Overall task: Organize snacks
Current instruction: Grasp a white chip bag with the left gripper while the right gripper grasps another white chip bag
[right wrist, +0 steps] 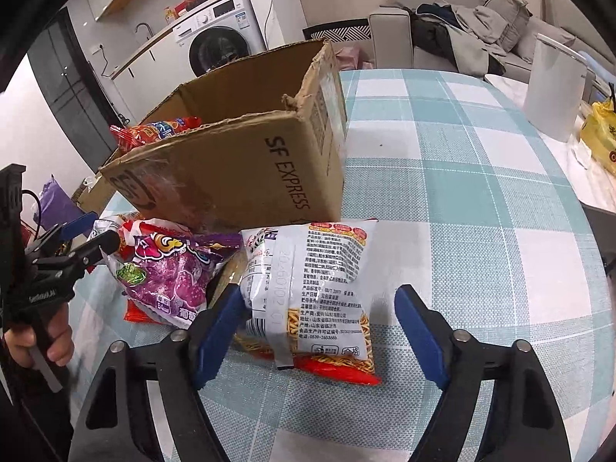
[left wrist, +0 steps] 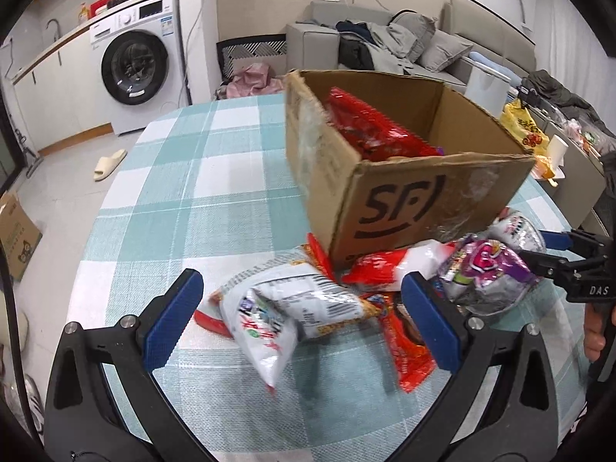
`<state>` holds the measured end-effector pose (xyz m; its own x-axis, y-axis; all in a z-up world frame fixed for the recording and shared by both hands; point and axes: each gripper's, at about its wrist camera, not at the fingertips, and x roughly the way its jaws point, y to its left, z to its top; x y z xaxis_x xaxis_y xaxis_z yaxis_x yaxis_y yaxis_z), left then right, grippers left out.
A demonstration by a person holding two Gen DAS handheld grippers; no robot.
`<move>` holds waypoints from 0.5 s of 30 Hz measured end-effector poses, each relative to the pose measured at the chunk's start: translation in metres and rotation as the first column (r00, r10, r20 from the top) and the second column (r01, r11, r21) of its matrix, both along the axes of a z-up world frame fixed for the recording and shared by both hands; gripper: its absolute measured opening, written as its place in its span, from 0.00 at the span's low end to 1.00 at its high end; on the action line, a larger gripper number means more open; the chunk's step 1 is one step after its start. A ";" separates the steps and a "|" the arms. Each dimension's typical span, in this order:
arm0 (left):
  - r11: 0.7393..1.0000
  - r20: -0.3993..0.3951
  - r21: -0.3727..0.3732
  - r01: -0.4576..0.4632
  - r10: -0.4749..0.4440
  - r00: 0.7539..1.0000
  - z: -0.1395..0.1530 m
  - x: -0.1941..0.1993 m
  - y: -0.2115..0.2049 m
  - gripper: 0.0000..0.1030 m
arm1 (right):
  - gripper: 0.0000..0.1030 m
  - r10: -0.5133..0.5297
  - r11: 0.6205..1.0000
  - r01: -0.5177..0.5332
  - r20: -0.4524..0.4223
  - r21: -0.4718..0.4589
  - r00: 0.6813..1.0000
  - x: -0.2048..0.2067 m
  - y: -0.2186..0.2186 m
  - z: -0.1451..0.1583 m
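Left gripper [left wrist: 304, 315]: jaws wide, nothing clamped. White noodle packet [left wrist: 285, 308] lies in the gap between the blue pads [left wrist: 175, 319], low centre of the left wrist view, apart from both pads.

Right gripper [right wrist: 317, 331]: jaws partly open, no grip visible. The same packet sits between its pads in the right wrist view, lower centre. Left pad is at the packet's edge, contact unclear; right pad stands clear of it.

Purple snack bag [right wrist: 173, 273] lies just left of the packet, touching it, lower left of that view. Red wrappers [left wrist: 408, 346] lie under and beside the pile.

Cardboard box [right wrist: 246, 161] stands just behind the pile, tilted, with a red packet [left wrist: 369, 127] inside. Everything rests on the checked tablecloth [right wrist: 462, 192].
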<state>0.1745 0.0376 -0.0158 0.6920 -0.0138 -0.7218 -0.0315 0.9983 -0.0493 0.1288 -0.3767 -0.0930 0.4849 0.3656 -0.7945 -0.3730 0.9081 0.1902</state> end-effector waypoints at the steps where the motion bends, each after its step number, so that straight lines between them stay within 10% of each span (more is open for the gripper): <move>1: 1.000 0.000 0.001 -0.006 0.006 1.000 -0.001 0.001 0.003 1.00 | 0.74 0.003 1.000 -0.003 0.001 0.003 1.000 0.000 0.000 0.000; 15: 0.999 -0.079 -0.033 -0.041 0.038 0.996 -0.023 0.019 0.029 1.00 | 0.64 0.035 0.999 -0.035 0.007 0.000 0.999 -0.005 0.004 0.002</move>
<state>0.1939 0.0663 -0.0389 0.6342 -0.0140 -0.7730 -0.0756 0.9939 -0.0800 0.1236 -0.3724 -0.0910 0.4773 0.3830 -0.7909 -0.4063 0.8942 0.1879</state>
